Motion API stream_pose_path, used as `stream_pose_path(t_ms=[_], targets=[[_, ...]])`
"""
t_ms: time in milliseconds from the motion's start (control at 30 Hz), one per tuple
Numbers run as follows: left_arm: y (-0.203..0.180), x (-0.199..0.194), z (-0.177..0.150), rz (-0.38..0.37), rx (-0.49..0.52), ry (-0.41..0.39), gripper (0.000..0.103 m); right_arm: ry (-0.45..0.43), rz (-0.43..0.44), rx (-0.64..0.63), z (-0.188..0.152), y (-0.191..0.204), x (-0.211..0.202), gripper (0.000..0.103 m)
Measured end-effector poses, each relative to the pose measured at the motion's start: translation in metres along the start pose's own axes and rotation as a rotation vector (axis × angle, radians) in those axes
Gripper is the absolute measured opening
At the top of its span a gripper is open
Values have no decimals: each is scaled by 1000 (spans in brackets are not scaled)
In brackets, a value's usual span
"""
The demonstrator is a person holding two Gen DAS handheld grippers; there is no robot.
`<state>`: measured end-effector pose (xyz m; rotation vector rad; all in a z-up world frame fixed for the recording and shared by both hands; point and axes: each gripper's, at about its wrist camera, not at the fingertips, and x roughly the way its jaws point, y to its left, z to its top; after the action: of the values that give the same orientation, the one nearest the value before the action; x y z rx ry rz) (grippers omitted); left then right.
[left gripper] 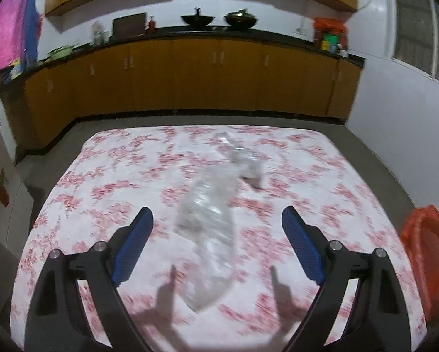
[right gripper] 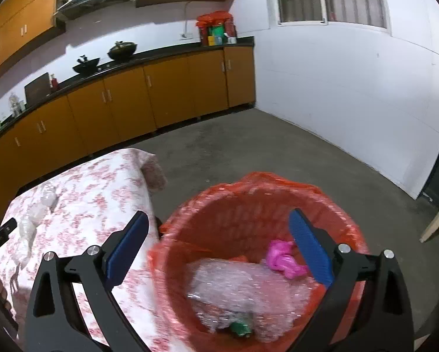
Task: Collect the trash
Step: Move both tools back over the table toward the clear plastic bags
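A long crumpled clear plastic wrapper [left gripper: 210, 223] lies on the table with the pink-flowered cloth [left gripper: 102, 176]. My left gripper [left gripper: 218, 220] is open above it, blue pads on either side, not touching. My right gripper [right gripper: 219, 228] is open and empty above the red-lined trash basket [right gripper: 248, 199]. In the basket lie bubble wrap [right gripper: 242, 287], a pink scrap [right gripper: 281, 259] and a green scrap [right gripper: 240, 328]. The clear wrapper also shows in the right wrist view [right gripper: 34, 214], and the basket shows at the right edge of the left wrist view [left gripper: 427, 255].
The basket stands on the grey floor [right gripper: 278, 152] beside the table's right edge. Orange cabinets [left gripper: 190, 79] with a dark counter and two woks [left gripper: 240, 19] run along the far wall. A white wall [right gripper: 351, 88] is to the right.
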<state>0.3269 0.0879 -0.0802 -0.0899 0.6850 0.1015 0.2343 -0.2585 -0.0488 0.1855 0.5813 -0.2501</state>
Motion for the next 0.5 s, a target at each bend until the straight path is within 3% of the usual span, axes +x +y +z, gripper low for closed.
stream_pose_path(t_ms=[267, 500], targets=[[10, 41, 9, 16, 12, 83, 86, 26, 62, -69, -3, 48, 12, 96], [18, 76, 8, -2, -9, 193, 66, 46, 112, -133, -5, 88, 23, 96]])
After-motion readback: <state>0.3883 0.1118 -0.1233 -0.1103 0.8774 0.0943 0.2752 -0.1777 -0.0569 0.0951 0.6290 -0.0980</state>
